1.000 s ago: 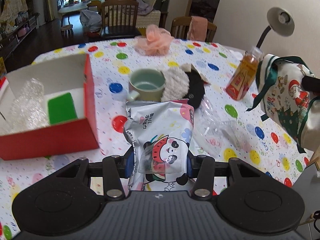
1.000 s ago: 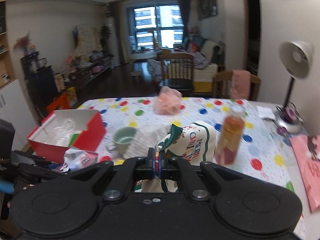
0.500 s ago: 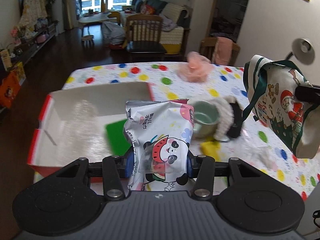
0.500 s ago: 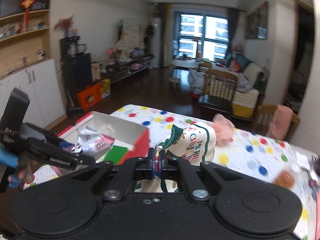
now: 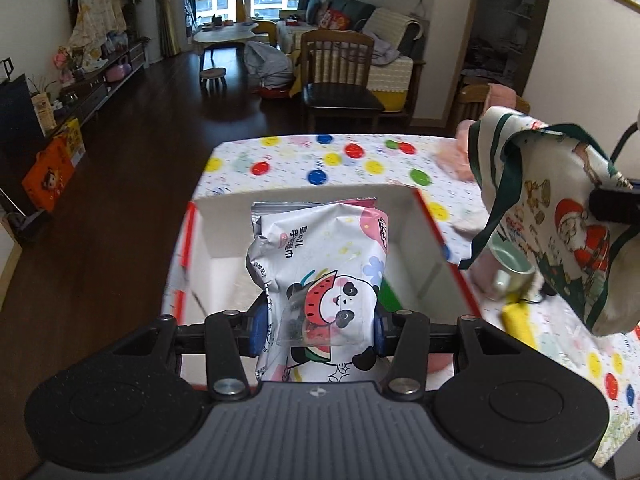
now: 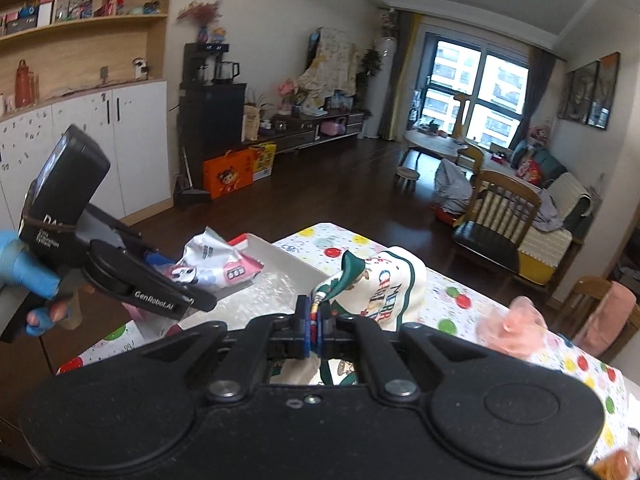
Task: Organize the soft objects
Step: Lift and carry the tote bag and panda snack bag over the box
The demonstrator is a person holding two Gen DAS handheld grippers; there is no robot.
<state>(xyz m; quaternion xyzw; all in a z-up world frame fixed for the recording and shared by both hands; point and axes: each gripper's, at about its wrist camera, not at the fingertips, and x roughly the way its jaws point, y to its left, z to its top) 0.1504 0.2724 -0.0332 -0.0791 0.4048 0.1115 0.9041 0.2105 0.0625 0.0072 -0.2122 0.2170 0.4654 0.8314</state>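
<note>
My left gripper (image 5: 318, 330) is shut on a silver wet-wipes pack with a panda print (image 5: 320, 272) and holds it above the open red and white box (image 5: 436, 240). The pack also shows in the right wrist view (image 6: 212, 264), over the box (image 6: 276, 264). My right gripper (image 6: 314, 320) is shut on the green strap of a Christmas cloth bag (image 6: 384, 292). The bag hangs in the air to the right of the box in the left wrist view (image 5: 568, 232).
A polka-dot tablecloth (image 5: 320, 160) covers the table. A green cup (image 5: 512, 268), a yellow item (image 5: 516, 320) and a pink bath pouf (image 6: 516, 332) lie right of the box. A green pad (image 5: 390, 296) lies inside the box. Wooden chairs (image 5: 340, 80) stand beyond the table.
My left gripper has carried the wipes pack leftward to above the box. My right gripper has followed leftward with the Christmas bag, nearer the box.
</note>
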